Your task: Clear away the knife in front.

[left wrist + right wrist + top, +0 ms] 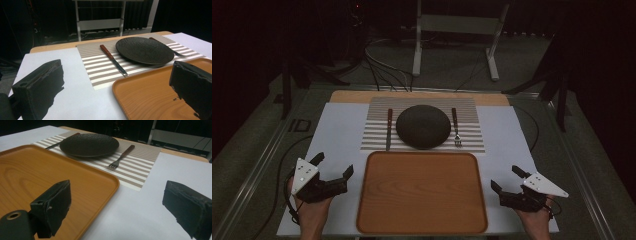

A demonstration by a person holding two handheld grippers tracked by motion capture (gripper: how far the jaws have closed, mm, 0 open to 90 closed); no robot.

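Seen from the high view: the left gripper (334, 167) at 8 o'clock of the table, jaws spread wide and empty, just beside the left edge of the empty orange-brown wooden tray with rounded corners (422, 192); the right gripper (507, 179) at 4 o'clock, equally wide open, holding nothing, just beside the right edge of the same tray. Beyond the tray, at 12 o'clock, a dark round textured plate (423, 126) resting on a beige-and-white striped placemat (379, 139), with a red-handled table knife (389, 129) to the left and a red-handled metal fork (456, 127) to the right, both lying with the long axis from 12 to 6 o'clock, parallel to each other. Judged from this: knife nearer to the left gripper, fork nearer to the right one, plate midway between the two. Seen from the left gripper view: knife (113, 60) ahead at about 1 o'clock, handle far, blade tip near and close to the tray corner (120, 86), its axis running roughly along the line of approach. Seen from the right gripper view: fork (121, 156) ahead at 12 o'clock, tines near and handle far, plate (89, 144) at 11 o'clock, tray (30, 177) under the left jaw. Probably needed for either utensil: a forward reach and a closing across the thin handle.
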